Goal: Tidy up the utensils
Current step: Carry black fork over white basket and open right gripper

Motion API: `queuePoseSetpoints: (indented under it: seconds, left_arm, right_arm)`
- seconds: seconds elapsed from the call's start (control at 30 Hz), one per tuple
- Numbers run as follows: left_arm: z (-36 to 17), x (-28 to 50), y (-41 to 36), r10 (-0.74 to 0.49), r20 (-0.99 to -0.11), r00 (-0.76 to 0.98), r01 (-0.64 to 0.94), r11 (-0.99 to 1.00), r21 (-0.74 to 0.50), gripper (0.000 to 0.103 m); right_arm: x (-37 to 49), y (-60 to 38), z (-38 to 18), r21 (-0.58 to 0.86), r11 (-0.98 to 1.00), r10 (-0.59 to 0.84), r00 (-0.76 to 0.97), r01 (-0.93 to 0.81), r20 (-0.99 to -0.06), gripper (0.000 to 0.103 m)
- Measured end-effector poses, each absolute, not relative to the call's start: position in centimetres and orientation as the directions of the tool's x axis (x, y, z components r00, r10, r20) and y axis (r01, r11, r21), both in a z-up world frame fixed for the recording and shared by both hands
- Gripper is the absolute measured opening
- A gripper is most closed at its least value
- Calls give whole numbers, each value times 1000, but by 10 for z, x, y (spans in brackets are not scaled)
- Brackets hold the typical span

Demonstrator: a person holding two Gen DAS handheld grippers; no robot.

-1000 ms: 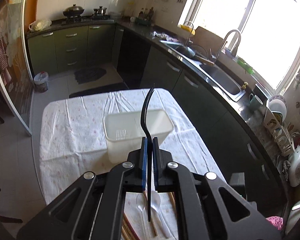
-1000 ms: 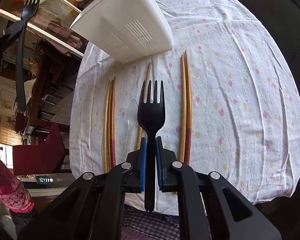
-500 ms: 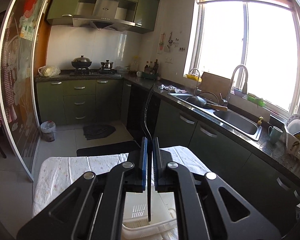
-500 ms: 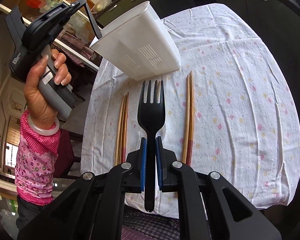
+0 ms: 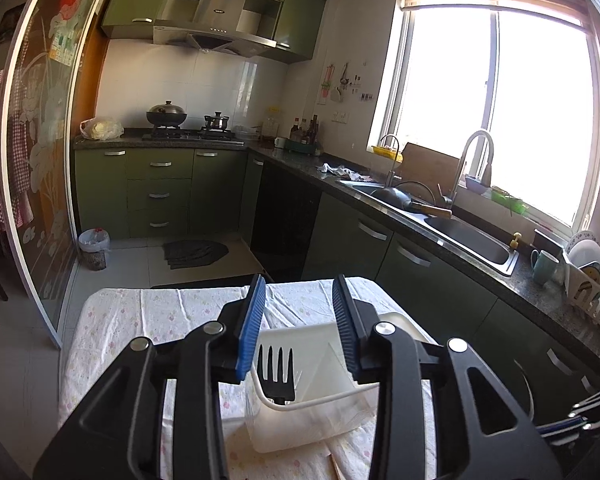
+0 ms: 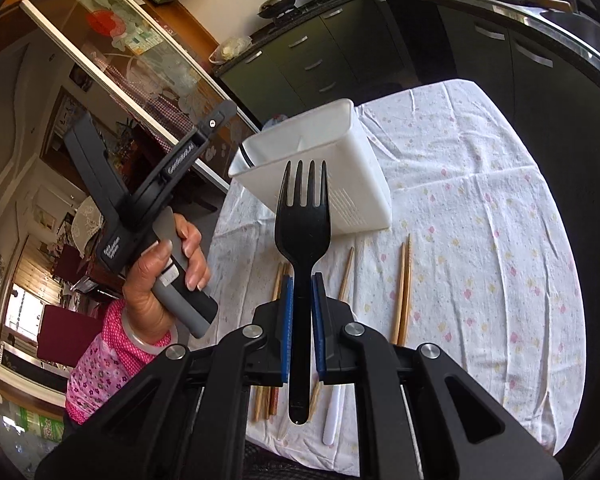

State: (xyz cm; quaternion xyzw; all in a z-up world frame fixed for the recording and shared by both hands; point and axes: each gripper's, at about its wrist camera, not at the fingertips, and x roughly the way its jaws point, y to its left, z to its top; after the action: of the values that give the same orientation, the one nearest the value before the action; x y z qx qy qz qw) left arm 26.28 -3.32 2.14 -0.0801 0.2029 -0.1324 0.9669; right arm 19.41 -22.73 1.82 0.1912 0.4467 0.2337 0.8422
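A white plastic utensil holder (image 5: 320,392) (image 6: 340,184) stands on the flowered tablecloth. One black fork (image 5: 277,374) stands inside it, tines up, below my left gripper (image 5: 299,312). That gripper's jaws are opening and nothing is between the pads. In the right wrist view a hand holds the left gripper (image 6: 216,120) just left of the holder. My right gripper (image 6: 300,308) is shut on a second black fork (image 6: 302,248), tines up, above the table and short of the holder. Wooden chopsticks (image 6: 403,288) and a white spoon handle (image 6: 332,416) lie on the cloth.
The table (image 6: 480,240) carries a white cloth with small flowers. Dark green cabinets, a counter with a sink (image 5: 472,240) and a stove (image 5: 192,132) run behind and to the right. A glass sliding door (image 5: 40,140) stands at the left.
My left gripper let go of its black fork, which now stands in the holder, and its jaws have parted. The right gripper rose with its fork and now faces the holder.
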Motion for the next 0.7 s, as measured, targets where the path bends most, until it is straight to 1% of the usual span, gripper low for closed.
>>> queuePoseSetpoints:
  seconds: [0.07, 0.17, 0.3, 0.4, 0.5, 0.7]
  left_arm:
    - [27, 247, -20, -303, -351, 886, 221, 942, -254, 33]
    - [33, 221, -7, -310, -327, 893, 220, 933, -284, 34]
    - [31, 189, 4, -316, -328, 890, 229, 933, -277, 35]
    - [28, 172, 9, -307, -338, 890, 229, 940, -251, 37]
    - [24, 162, 14, -308, -357, 882, 235, 943, -234, 38]
    - [17, 157, 13, -329, -398, 856, 251, 939, -236, 41]
  right_arm:
    - [209, -224, 37, 514, 822, 553, 557, -245, -620, 10]
    - [238, -218, 62, 495, 830, 529, 646, -258, -550, 10]
    - [277, -206, 80, 434, 869, 442, 769, -238, -462, 10]
    - [299, -196, 79, 370, 905, 363, 835, -210, -414, 10]
    - [317, -189, 63, 336, 924, 322, 848, -184, -420, 10]
    - [326, -180, 20, 286, 941, 304, 824, -181, -478, 10]
